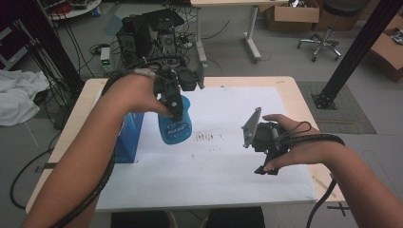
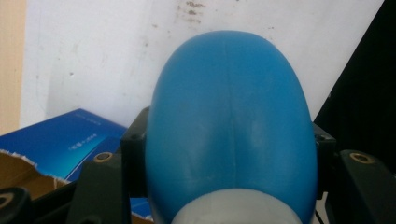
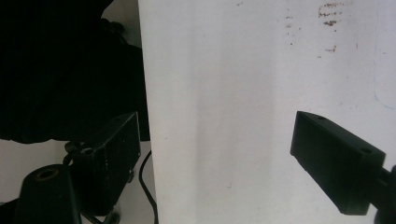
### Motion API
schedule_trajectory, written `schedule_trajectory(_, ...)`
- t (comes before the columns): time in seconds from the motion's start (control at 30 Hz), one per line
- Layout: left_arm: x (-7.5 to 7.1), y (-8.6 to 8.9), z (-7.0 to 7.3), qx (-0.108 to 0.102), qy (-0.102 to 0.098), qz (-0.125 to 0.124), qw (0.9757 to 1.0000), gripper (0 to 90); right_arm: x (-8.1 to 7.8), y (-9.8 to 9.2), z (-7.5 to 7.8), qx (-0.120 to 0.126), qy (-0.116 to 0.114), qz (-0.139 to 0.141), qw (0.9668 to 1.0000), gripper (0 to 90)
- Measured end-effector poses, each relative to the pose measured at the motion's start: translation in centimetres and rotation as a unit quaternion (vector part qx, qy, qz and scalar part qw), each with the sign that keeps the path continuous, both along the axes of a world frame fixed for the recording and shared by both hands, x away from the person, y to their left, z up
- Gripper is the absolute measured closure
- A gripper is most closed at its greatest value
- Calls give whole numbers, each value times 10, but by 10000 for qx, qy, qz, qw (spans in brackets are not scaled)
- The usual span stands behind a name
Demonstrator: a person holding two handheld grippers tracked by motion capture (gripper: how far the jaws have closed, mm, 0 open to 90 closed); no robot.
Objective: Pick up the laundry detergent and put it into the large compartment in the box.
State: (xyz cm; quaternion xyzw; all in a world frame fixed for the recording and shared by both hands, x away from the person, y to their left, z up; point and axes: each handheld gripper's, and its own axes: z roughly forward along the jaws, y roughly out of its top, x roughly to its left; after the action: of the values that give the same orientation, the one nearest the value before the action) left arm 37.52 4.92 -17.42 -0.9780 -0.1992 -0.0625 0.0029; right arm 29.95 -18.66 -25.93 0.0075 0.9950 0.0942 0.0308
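The table (image 1: pixel 304 102) carries it all: pale wood at the rim, with a big white sheet (image 1: pixel 228 175) laid flat over most of its top, matte and marked with small brown specks toward its middle. At the left edge of the sheet stands a blue carton (image 1: pixel 129 137), glossy card, its flap torn ragged (brown board shows in the left gripper view). Above the sheet's left half, the left gripper (image 1: pixel 175 102) holds the blue bottle (image 1: pixel 175 124) clear of the surface, upright, jaws clamped on its sides just under the neck, likely to carry it. The bottle is smooth, rounded plastic, shiny, with a moulded seam down its shoulder and a pale collar. Near the sheet's right edge, the right gripper (image 1: pixel 263 154) hovers with jaws spread wide and nothing between them, seemingly waiting.
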Motion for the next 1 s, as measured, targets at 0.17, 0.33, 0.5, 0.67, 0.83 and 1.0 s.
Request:
schedule_trajectory(0.17, 0, 6, 11, 29, -34, 83, 10000, 389, 1, 2, 1, 11, -1, 0, 10000, 162)
schedule_trajectory(0.33, 5, 17, 21, -138, 45, 394, 9991, 388, 2, 3, 2, 5, -12, 27, 10000, 163)
schedule_trajectory(0.5, 11, 28, 33, -310, 93, 772, 9965, 388, 2, 3, 2, 17, -19, 19, 10000, 163)
schedule_trajectory(0.67, 20, 42, 46, -471, 149, 1381, 9892, 388, 3, 4, 1, 21, -27, 39, 10000, 163)
schedule_trajectory(0.83, 27, 59, 58, -548, 215, 1889, 9802, 388, 4, 5, 2, 15, -16, 51, 10000, 164)
schedule_trajectory(1.0, 34, 79, 69, -755, 197, 2335, 9692, 388, 6, 6, 3, 0, -35, 47, 10000, 163)
